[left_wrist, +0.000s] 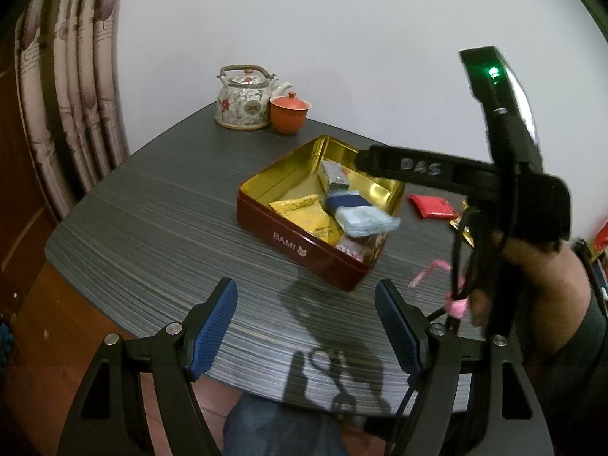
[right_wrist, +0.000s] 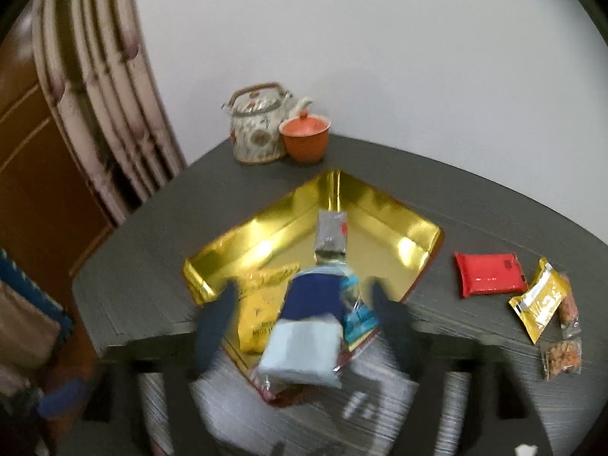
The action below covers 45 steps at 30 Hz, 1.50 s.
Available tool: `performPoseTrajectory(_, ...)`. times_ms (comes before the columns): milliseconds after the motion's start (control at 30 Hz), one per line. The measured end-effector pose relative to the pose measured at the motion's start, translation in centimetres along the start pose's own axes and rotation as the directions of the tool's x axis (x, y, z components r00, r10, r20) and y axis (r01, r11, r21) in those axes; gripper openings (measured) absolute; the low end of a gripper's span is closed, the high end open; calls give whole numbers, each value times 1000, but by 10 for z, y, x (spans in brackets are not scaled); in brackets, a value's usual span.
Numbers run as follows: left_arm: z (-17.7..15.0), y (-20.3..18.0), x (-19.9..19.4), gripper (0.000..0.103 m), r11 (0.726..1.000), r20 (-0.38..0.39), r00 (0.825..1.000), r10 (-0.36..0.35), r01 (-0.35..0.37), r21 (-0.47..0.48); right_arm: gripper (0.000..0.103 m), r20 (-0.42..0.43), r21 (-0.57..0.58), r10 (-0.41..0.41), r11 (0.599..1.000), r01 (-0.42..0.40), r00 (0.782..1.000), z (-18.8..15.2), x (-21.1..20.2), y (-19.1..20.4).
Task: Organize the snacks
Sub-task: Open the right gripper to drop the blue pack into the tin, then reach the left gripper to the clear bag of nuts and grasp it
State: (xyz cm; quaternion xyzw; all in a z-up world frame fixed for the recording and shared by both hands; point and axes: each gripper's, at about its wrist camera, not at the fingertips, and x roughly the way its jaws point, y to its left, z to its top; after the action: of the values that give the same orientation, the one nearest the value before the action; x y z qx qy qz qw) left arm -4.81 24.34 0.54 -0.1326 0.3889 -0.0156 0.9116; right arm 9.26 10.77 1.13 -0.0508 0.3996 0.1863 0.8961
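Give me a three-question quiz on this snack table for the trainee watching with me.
1. True or false: the red packet lies inside the tin.
2. Which stands right beside the teapot? A) the orange lidded cup B) the yellow packet in the tin
3. Fill in: the left gripper is ____ and holds nothing.

Key: 1 false, it lies on the table outside the tin; 2 A; 3 open.
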Motion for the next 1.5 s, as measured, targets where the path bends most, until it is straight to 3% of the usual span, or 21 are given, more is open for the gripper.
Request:
performPoseTrajectory(133,-1,2,3,75,1000,-9,1000,4,-4,0,94,45,-28,-63,998,64,997,-9,-20,-16)
performPoseTrajectory(200,-1,1,5,75,1000,-17,1000,7,-7,6,94,27,23,-81,996,81,996,-26,-29,-41)
performPoseTrajectory(333,-5,-8,8,75,999,-29,1000,3,-2,34,94,-5,160,-163,974,162,987,-86,-49,-104)
performPoseTrajectory(467,-13,-31,13,75,994,-49,999,-6,11,106,94,-55,288,-261,920,265,964,-153,-75,-164)
performPoseTrajectory(600,-29,-66,24,75,975,-47,999,-13,24,222,94,-44,372,-298,881,292,954,-191,-109,-200)
performPoseTrajectory(767,-47,-128,57,75,928,-138,986,-92,135,347,94,-10,397,-317,869,295,948,-218,-134,-221)
performPoseTrajectory(867,-41,-168,74,75,900,-129,981,-142,182,395,94,-9,380,-314,877,294,949,-231,-140,-225)
performPoseTrajectory(967,-27,-218,100,75,848,-179,957,-228,286,447,94,-7,419,-309,862,283,951,-240,-151,-237)
performPoseTrajectory(1033,-16,-244,120,75,820,-189,956,-226,291,493,94,-21,529,-307,804,271,952,-243,-162,-256)
performPoseTrajectory(1100,-1,-273,142,75,792,-185,958,-221,287,539,94,31,664,-274,724,185,961,-245,-178,-276)
performPoseTrajectory(1133,7,-286,153,75,782,-198,952,-234,306,543,94,44,694,-290,697,180,956,-244,-188,-283)
performPoseTrajectory(1200,16,-307,167,75,760,-214,945,-248,327,562,94,67,702,-313,690,179,947,-240,-200,-288)
performPoseTrajectory(1300,23,-337,193,75,722,-264,937,-227,344,601,94,119,733,-292,670,114,949,-237,-210,-292)
performPoseTrajectory(1400,18,-358,216,75,685,-351,912,-212,394,613,94,137,744,-281,662,89,950,-237,-212,-292)
performPoseTrajectory(1500,10,-368,237,66,680,-368,915,-166,377,629,94,144,753,-262,655,66,954,-238,-209,-290)
